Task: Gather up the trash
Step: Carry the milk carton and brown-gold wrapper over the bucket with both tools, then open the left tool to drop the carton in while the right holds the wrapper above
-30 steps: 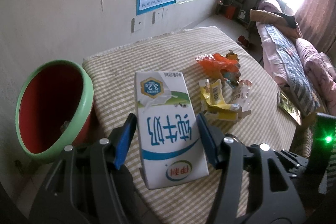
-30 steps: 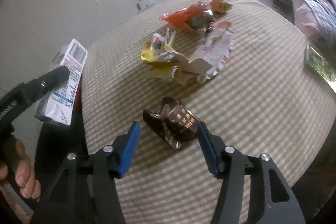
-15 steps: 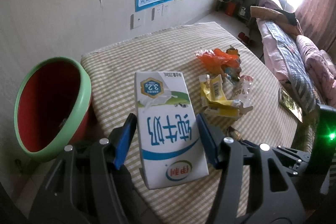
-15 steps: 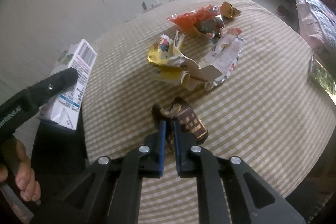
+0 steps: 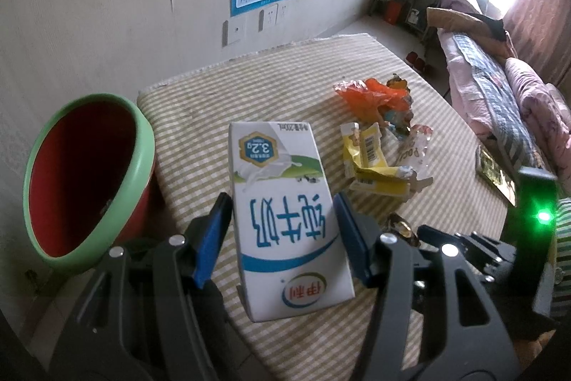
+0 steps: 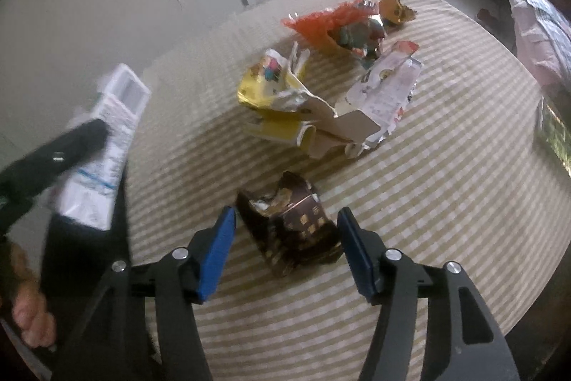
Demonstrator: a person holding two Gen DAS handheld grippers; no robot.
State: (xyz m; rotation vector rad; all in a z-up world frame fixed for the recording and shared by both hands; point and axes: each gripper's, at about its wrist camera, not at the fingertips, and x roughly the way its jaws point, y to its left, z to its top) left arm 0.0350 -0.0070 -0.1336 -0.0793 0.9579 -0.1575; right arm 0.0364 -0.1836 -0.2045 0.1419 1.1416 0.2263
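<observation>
Brown wrapper [image 6: 289,224] between right gripper [image 6: 285,250] pads

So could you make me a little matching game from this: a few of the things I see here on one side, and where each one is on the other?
Things:
1. milk carton
2. brown wrapper
3. orange wrapper
4. red bin

Places:
A. far side of the table, beyond the yellow packet
B. beside the table's edge, off the cloth
C. clamped between the left gripper's fingers
D. lying on the cloth between the right gripper's open fingers

Pairs: 1-C, 2-D, 3-A, 4-B
</observation>
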